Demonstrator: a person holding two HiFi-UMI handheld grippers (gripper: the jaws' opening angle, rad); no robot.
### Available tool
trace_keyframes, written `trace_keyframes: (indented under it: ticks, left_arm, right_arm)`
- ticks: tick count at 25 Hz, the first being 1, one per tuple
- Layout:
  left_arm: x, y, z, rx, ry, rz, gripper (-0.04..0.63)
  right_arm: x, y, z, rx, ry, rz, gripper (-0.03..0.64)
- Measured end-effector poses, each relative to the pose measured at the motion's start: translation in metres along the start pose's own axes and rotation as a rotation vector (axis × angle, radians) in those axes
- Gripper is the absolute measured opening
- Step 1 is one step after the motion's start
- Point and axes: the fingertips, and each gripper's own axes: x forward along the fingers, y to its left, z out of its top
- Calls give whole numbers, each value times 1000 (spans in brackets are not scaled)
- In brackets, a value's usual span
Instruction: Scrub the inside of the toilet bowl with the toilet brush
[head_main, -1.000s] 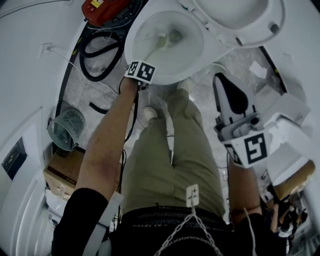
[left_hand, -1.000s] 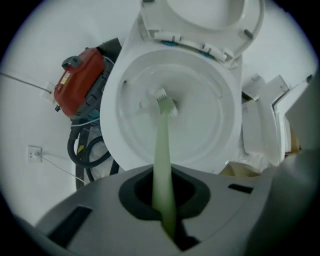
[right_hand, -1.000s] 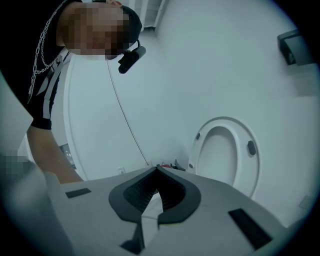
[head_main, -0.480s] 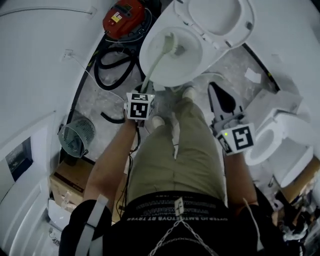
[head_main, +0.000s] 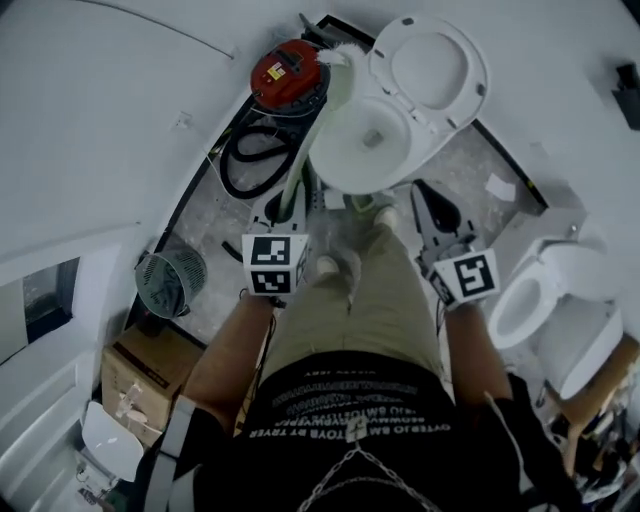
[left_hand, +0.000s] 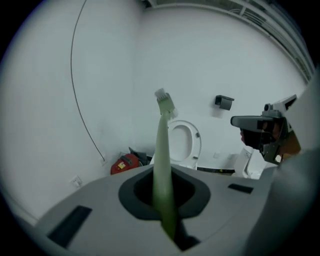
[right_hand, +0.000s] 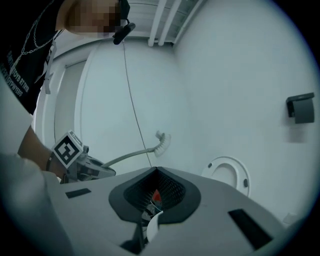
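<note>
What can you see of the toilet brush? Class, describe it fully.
The toilet brush has a long, slim, pale green handle, plastic by its look and slightly curved, ending in a small white bristle head. The left gripper holds the handle's lower end, jaws shut on it. The brush points up and away from the person. Its head is in the air by the far left edge of the toilet bowl, not inside it. Nothing else touches it.

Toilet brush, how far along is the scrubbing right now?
Done: the lid is up, and the left gripper holds the toilet brush by its handle. In hand: the bristles are raised in the air, outside the toilet bowl. Left: whether the bowl is clean can't be told; further scrubbing means lowering the brush in.
</note>
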Motion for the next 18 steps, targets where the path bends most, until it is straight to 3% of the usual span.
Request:
trace_keyframes:
  ticks: [7, 18]
  left_arm:
    - [-90, -14, 94, 86, -208, 19, 0]
    - [-157, -24, 148, 89, -283, -27, 1]
  right_arm:
    - [-34, 12, 62, -102, -51, -32, 3]
    - [-74, 37, 129, -176, -104, -65, 3]
